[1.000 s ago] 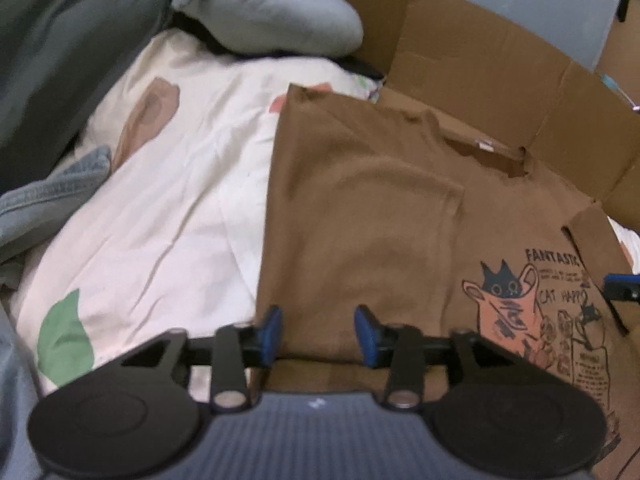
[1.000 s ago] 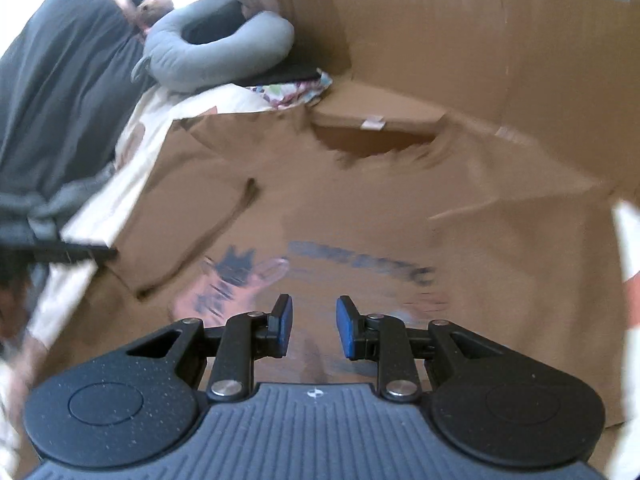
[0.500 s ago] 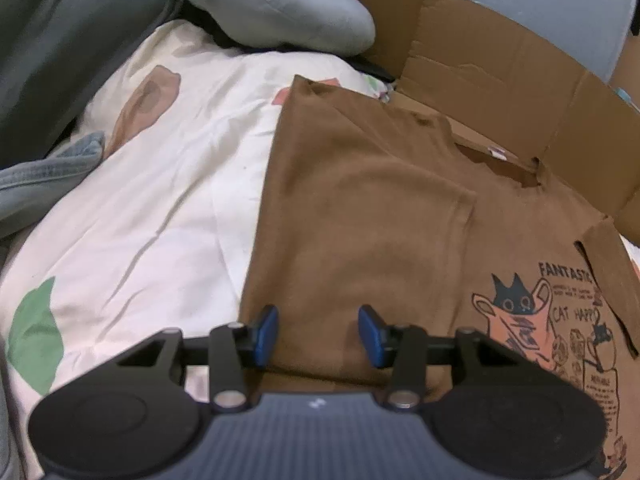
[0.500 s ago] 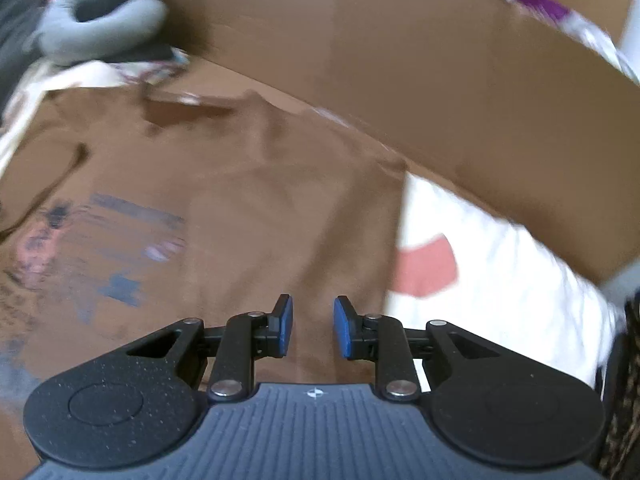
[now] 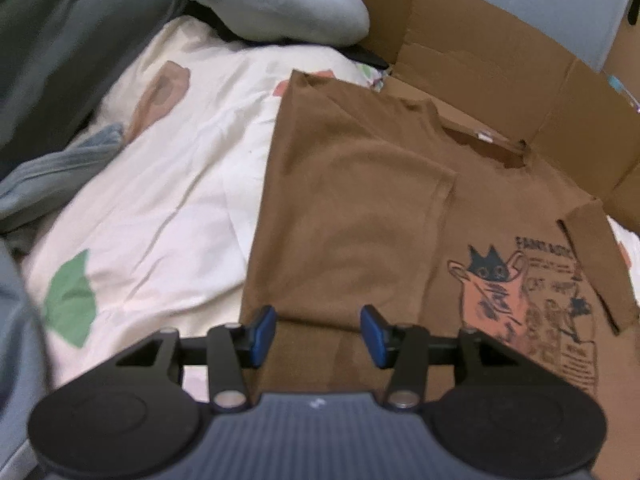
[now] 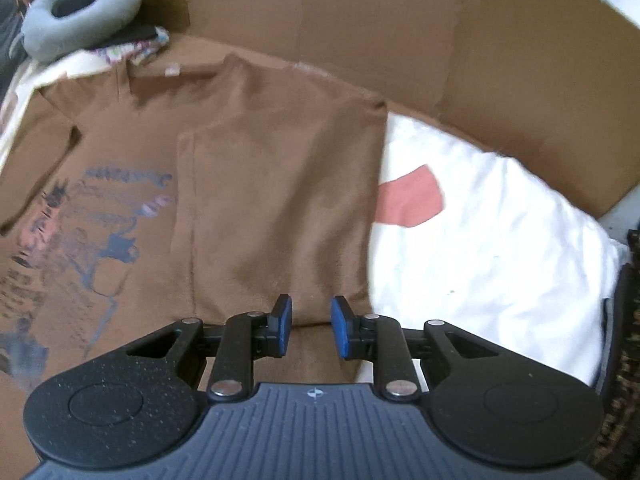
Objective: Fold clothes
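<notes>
Between the blue pads of the left gripper (image 5: pixel 318 330) — spread wide, pinching nothing — shows the lower edge of a flap of a brown printed T-shirt (image 5: pixel 352 216). Seen from the right gripper (image 6: pixel 311 327): jaws parted by a narrower gap, also empty, poised over the lower edge of the opposite flap of the same shirt (image 6: pixel 276 200).

Spread flat, neck away, on a white duvet with coloured patches (image 5: pixel 160 184). Both side panels, sleeves included, turned in over the front, edges running straight top to bottom; cat print (image 5: pixel 520 292) visible down the middle strip between them. Hem region mostly hidden below both grippers.

So, as a judgement: lengthwise folds in place on both sides, shirt narrowed to a long strip; crosswise fold, hem towards collar, apparently left to make.

Beyond: a flattened cardboard box (image 5: pixel 500 80) standing along the far side, a grey neck pillow (image 5: pixel 280 4), a bluish-grey cloth (image 5: pixel 60 176) bunched at the left.
</notes>
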`<state>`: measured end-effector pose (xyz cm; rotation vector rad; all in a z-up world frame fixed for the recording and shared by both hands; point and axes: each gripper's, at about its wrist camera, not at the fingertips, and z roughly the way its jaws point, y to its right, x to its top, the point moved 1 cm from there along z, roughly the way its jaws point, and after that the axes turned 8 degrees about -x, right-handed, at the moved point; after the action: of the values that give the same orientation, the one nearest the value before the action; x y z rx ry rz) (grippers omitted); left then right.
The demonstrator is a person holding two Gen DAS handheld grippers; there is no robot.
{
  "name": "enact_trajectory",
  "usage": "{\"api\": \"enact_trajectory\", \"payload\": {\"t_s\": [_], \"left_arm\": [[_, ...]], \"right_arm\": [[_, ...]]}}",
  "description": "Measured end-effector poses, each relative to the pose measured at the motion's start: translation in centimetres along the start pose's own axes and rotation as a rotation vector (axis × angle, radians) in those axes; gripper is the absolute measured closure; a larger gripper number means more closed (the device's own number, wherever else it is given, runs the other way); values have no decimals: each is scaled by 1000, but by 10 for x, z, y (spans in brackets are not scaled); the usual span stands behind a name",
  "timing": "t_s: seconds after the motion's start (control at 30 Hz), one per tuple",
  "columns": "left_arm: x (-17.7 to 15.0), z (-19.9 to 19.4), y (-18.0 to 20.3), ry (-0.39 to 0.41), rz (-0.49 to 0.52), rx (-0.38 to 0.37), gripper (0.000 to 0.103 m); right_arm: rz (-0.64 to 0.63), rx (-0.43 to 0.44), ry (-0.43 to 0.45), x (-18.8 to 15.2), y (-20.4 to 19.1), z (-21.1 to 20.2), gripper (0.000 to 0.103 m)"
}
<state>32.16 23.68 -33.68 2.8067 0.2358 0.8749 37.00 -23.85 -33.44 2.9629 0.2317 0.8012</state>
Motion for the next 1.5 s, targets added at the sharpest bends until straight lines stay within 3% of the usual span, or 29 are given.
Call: {"api": "enact_trajectory", "payload": {"t_s": [0.17, 0.4, 0.6, 0.9, 1.17, 1.5], "left_arm": [[6, -53, 9, -5, -4, 7, 49], [14, -140, 21, -15, -32, 11, 43], [23, -221, 35, 7, -41, 7, 37], [25, -311, 44, 43, -107, -30, 32], [14, -364, 50, 75, -117, -5, 31], [-7, -391, 34, 89, -139, -12, 29]], "right_arm": [[101, 10, 4, 2, 27, -49, 61], [241, 29, -33, 3, 60, -133, 60], [287, 58, 11, 4, 82, -209, 52], [320, 98, 64, 6, 111, -307, 49], [325, 134, 108, -5, 134, -353, 45], [367, 180, 88, -48, 147, -353, 45]]}}
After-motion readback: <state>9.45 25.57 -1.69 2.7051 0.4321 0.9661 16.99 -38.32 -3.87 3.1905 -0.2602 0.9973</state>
